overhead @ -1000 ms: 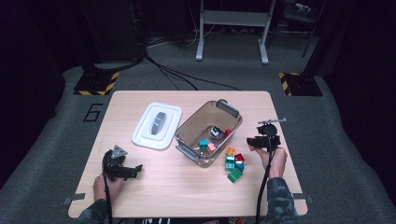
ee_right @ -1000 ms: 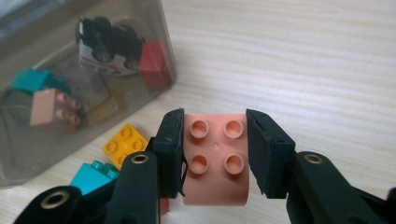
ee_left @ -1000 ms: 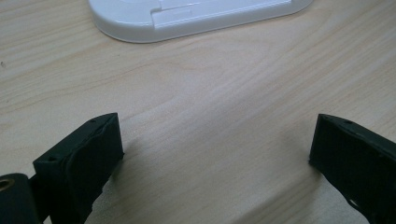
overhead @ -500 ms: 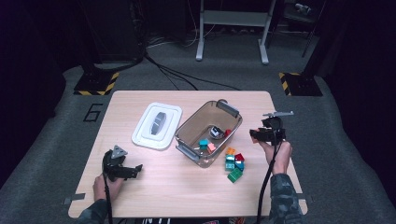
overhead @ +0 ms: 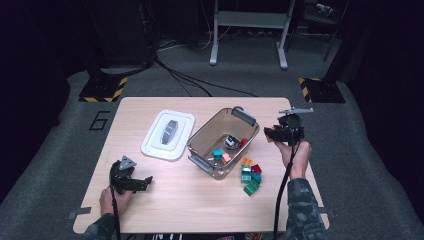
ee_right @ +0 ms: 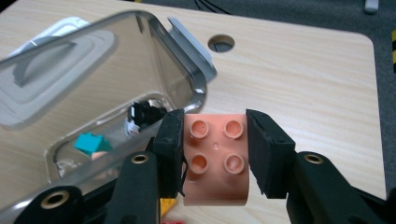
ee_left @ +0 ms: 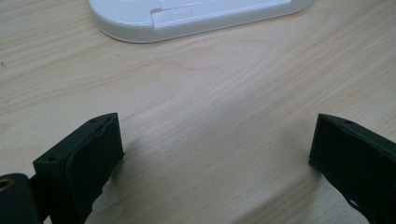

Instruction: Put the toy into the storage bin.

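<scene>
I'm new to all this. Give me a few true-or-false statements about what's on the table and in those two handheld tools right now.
1. The right gripper holds a pink brick between its fingers. True.
2. The left gripper clamps a green brick. False: its fingers stand open over bare table.
3. The white lid sits on the clear bin. False: it lies beside it.
4. Some bricks lie on the table outside the bin. True: a small pile sits next to it.
</scene>
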Available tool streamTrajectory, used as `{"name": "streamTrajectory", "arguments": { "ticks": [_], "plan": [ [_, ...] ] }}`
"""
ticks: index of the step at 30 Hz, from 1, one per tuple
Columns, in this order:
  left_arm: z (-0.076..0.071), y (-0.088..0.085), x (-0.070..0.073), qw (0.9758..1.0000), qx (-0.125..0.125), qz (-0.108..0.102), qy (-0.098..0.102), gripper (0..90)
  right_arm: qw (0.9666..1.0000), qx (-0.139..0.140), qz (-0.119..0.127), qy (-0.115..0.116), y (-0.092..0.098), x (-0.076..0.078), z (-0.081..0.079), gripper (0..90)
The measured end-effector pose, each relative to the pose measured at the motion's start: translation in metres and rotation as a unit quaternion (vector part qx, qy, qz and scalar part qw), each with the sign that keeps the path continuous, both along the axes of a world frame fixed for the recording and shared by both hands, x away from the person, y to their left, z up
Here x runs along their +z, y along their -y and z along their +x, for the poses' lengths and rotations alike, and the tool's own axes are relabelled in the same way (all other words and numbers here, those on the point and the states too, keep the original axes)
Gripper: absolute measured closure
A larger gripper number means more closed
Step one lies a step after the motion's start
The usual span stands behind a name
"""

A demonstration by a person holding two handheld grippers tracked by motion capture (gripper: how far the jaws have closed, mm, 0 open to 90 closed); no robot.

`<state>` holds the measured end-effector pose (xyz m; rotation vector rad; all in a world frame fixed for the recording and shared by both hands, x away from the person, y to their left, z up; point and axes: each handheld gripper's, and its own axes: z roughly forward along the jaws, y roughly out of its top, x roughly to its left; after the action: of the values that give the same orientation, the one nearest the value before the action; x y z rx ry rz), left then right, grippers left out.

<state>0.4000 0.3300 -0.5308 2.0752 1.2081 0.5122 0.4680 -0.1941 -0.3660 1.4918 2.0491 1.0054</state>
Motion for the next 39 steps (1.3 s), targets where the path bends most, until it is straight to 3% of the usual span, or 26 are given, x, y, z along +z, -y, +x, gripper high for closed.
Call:
{"name": "streamTrajectory", "arguments": {
  "ticks": [6, 13, 21, 26, 33, 39],
  "plan": [
    [0.000, 0.000, 0.000, 1.0000, 0.000, 0.000, 0.000, 2.5, 0.9996, 0.020, 0.011, 0.016, -0.016, 0.015, 0.009, 58.8],
    [0.000, 0.000, 0.000, 1.0000, 0.000, 0.001, 0.000, 2.5, 0.9990, 0.037, 0.016, 0.016, -0.033, 0.019, 0.016, 58.8],
    [0.000, 0.000, 0.000, 1.0000, 0.001, -0.001, 0.003, 2.5, 0.9976, 0.066, 0.016, 0.008, -0.060, 0.012, 0.026, 58.8],
    [0.000, 0.000, -0.001, 1.0000, 0.002, -0.002, 0.004, 2.5, 0.9966, 0.081, 0.003, -0.017, -0.075, -0.001, 0.031, 58.7],
    [0.000, 0.000, 0.000, 1.0000, 0.001, 0.000, 0.001, 2.5, 0.9955, 0.088, -0.006, -0.033, -0.079, -0.015, 0.033, 58.7],
    [0.000, 0.000, 0.000, 1.0000, 0.000, 0.000, 0.000, 2.5, 0.9945, 0.093, -0.010, -0.046, -0.076, -0.018, 0.032, 58.6]
  ]
}}
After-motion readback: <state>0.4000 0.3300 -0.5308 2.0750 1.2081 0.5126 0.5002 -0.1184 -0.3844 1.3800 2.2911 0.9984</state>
